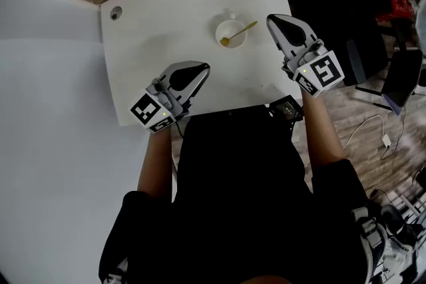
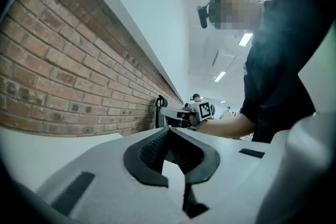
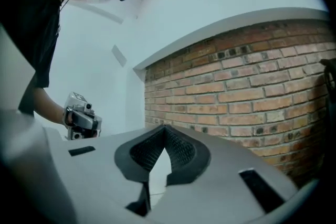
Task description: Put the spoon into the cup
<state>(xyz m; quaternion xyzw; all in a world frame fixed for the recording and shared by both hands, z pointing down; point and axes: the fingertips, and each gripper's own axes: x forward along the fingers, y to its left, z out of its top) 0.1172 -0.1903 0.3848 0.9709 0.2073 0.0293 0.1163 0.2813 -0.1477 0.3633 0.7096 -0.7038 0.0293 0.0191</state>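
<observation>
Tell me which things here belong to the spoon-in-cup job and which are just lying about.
Job: cup; spoon, resting in the cup; left gripper and right gripper, both shut and empty.
Lying about: black device at the near edge of the table; laptop and cables off to the right.

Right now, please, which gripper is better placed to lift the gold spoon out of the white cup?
Likely right: the right gripper is beside the white cup, where the gold spoon's handle points; left gripper farther.

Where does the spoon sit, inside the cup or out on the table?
Inside the cup. In the head view the gold spoon has its bowl end down in the white cup, and its handle leans out over the rim.
</observation>
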